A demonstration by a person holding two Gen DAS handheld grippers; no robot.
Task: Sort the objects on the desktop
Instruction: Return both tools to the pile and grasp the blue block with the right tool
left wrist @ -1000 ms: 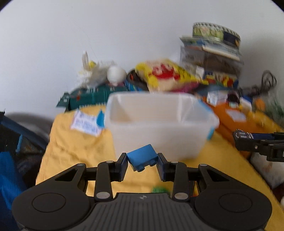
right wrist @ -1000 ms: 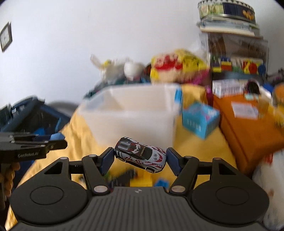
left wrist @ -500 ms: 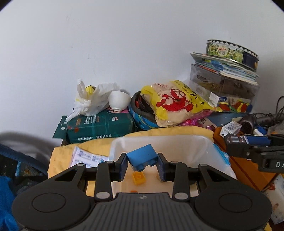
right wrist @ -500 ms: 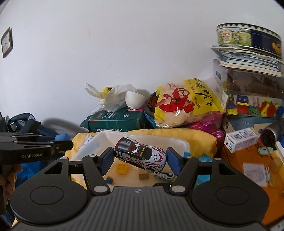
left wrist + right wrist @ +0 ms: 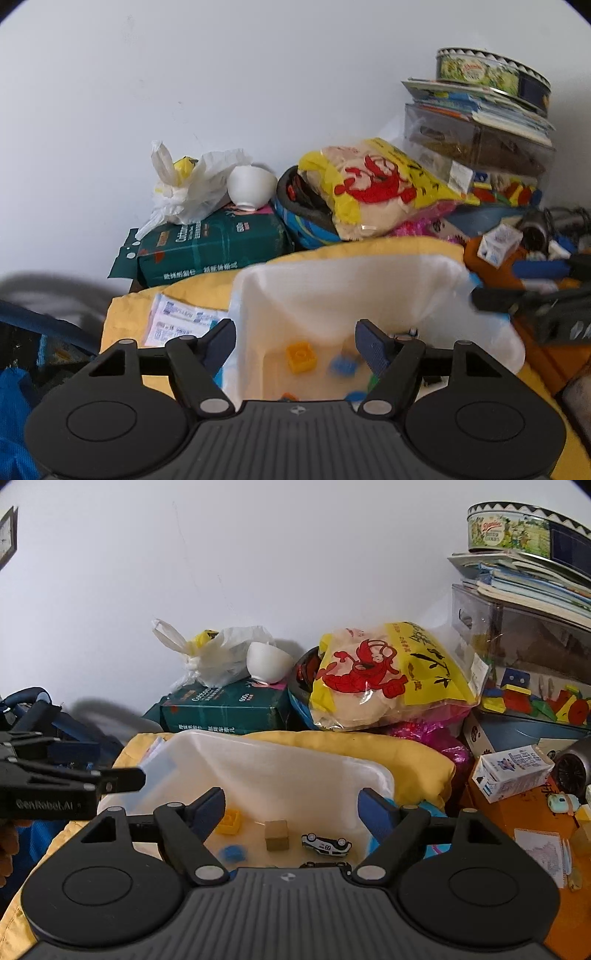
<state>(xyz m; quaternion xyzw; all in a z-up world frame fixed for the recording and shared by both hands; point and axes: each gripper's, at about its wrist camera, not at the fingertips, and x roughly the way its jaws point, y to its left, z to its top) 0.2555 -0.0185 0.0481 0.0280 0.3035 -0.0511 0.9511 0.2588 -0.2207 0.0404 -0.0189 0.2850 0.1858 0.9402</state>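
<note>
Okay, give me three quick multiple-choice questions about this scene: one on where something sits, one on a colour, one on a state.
1. Where is the white bowl?
A. on the green package
B. inside the bin
C. on the tin

2. What colour is the studded brick in the white bin?
A. red
B. yellow
C. green

3. How does the toy car lie?
A. on its wheels
B. standing on its nose
C. upside down

Answers: 1 A, it rests on the green package. 2 B, clearly yellow. 3 C, its wheels point up.

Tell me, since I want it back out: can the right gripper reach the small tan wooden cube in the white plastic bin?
Probably yes: the right gripper hangs over the open bin, jaws opening and empty, the cube uncovered below.
</note>
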